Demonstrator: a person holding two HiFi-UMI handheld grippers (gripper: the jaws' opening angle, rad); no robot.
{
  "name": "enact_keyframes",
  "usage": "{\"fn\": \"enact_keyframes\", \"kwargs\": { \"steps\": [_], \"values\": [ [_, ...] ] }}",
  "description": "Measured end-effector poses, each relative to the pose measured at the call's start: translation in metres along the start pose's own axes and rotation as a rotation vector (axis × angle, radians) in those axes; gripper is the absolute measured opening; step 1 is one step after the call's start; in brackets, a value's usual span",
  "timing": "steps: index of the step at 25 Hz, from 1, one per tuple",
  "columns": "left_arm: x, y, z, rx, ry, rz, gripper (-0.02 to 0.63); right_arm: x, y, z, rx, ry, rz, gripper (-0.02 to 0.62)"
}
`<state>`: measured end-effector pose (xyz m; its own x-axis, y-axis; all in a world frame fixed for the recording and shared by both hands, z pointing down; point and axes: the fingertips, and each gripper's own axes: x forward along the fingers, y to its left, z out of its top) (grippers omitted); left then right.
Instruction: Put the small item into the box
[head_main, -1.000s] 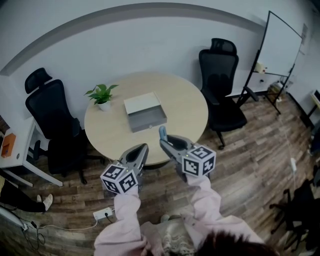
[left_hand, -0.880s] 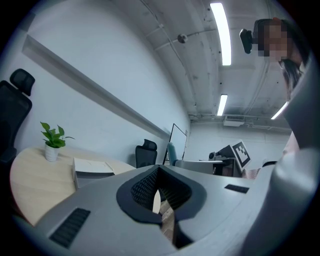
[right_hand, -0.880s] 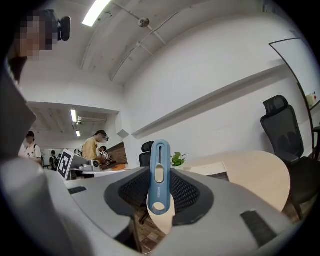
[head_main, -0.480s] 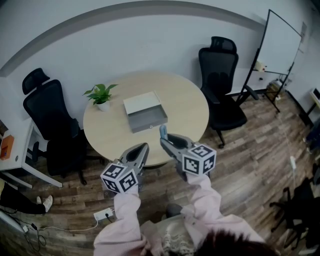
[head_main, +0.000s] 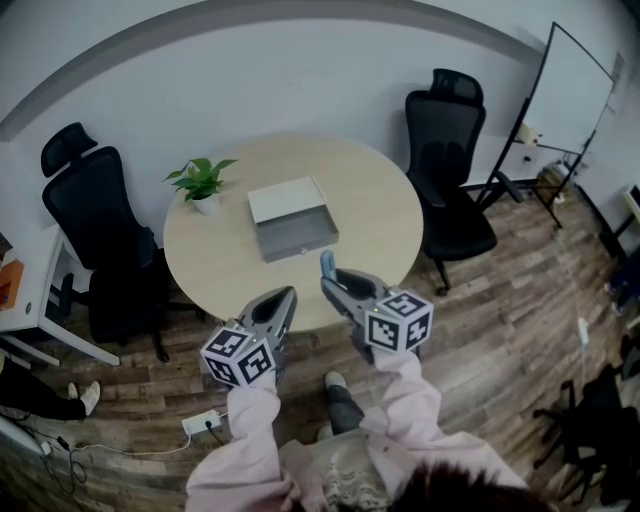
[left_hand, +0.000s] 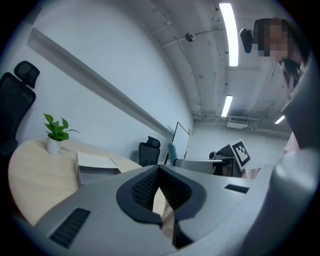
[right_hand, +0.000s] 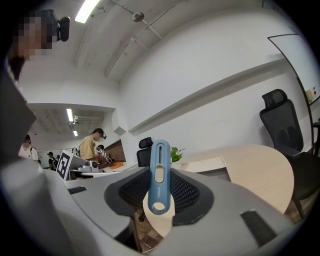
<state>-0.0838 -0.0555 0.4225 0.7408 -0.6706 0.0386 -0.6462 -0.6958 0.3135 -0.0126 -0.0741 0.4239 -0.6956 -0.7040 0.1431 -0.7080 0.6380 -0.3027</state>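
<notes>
Over the last second the round counter (head_main: 372, 212) has slid a little in the head view and a shoe (head_main: 335, 381) has come into sight below the arms. I take that as the person stepping toward the counter; both grippers keep the same pose, so the carry is under way and no placing has begun.

The right hand-held gripper (head_main: 328, 272) is partly open but clamped on the small item, a blue retractable cutter (right_hand: 159, 176). It is slim, smooth plastic with rounded ends, a slider slot along its length and a hole at its lower end, and it stands upright between the ribbed black pads. The left hand-held gripper (left_hand: 159, 172) is closed tip to tip with nothing in it.

The box (head_main: 300, 247) lies at 12 o'clock from the grippers, well apart from them — a shallow grey tray with its white lid (head_main: 285, 200) folded back. A small potted plant (head_main: 203, 181) stands at its 10 o'clock. The counter top is pale, matt wood grain.
</notes>
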Motion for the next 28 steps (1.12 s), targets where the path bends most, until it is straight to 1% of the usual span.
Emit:
{"fn": "enact_keyframes", "kwargs": {
  "steps": [6,14,24,28],
  "values": [
    [0.021,0.013,-0.002,-0.011,0.011,0.0,0.009,0.014,-0.022,0.001,0.007,0.015,-0.004,0.138],
    [0.048,0.035,0.008,-0.023,0.001,0.007,0.009,0.037,-0.047,0.011,0.005,0.037,0.008,0.138],
    [0.081,0.06,0.003,-0.058,0.015,0.015,0.009,0.059,-0.08,0.01,0.015,0.077,0.009,0.138],
    [0.093,0.067,0.005,-0.061,0.019,0.019,0.009,0.067,-0.091,0.015,0.019,0.082,0.014,0.138]
  ]
}}
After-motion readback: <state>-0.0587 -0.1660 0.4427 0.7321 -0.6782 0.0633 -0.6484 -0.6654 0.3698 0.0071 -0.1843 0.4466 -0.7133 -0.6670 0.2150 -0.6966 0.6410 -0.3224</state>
